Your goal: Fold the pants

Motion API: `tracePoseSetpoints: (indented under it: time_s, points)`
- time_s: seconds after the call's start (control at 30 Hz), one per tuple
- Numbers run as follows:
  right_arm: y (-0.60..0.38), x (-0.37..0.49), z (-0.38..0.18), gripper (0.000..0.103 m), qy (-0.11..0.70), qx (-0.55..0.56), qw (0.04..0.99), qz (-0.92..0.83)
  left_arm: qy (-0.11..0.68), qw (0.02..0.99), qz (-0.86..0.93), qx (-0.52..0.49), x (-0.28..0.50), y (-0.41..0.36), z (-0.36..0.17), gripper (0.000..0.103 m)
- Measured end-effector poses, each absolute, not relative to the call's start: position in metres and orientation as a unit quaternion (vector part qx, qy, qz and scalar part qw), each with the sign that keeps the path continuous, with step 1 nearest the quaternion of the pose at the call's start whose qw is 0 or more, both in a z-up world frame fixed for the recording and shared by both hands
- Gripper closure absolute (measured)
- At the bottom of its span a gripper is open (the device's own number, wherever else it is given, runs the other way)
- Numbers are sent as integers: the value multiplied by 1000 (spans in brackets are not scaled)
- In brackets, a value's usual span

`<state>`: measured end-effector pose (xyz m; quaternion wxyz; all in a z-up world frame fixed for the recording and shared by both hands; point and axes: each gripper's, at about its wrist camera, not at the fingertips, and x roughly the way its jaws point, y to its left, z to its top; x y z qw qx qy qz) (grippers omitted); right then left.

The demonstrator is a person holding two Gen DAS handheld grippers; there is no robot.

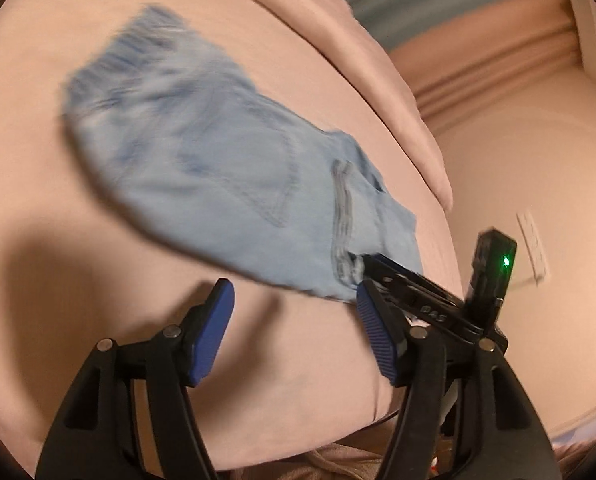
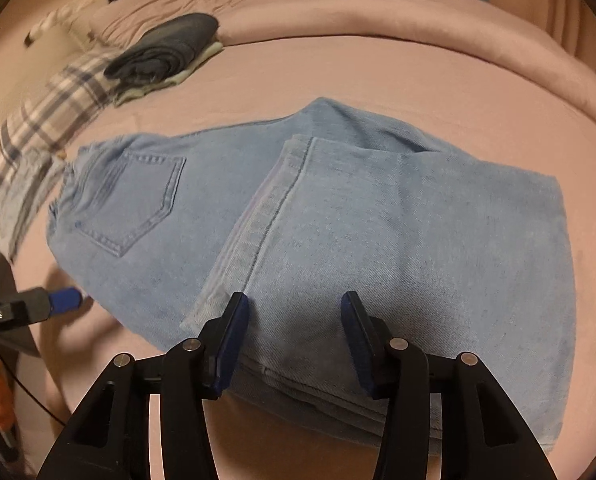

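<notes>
Your jeans [image 2: 338, 220] lie folded over on the pink bed [image 2: 378, 72], near its front edge, well short of the rumpled blanket along the far edge. In the right wrist view their long axis runs left to right: the waistband and back pocket [image 2: 133, 200] point to the left side, the fold sits at the right, and a hemmed leg end lies doubled back across the middle.

Your right gripper [image 2: 293, 340] hangs just over the near edge of the denim with its jaws spread; the blue pads [image 2: 233, 332] stand apart and press on nothing, so it is released. Your left gripper [image 1: 293, 320] is also released, jaws wide with only bedsheet between them, just off the jeans' near corner; that view is blurred.

Toward the far left corner of the bed sits a stack of folded dark clothes [image 2: 165, 48], beside a plaid cloth [image 2: 45, 120] draped down the left edge
</notes>
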<state>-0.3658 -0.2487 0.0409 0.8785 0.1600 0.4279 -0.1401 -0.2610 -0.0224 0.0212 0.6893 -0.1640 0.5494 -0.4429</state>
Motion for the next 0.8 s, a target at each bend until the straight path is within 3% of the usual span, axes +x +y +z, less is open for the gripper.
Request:
tracePoseSetpoints:
  time_s: [0.27,0.8]
  points:
    - [-245,-363,38,53,419,156,883,-144,571,668,-393,-270,-234,-3,0,36]
    - [-246,-366,37,52,412,166,884,-144,558,692,-339,-309,-179,-37,2,33]
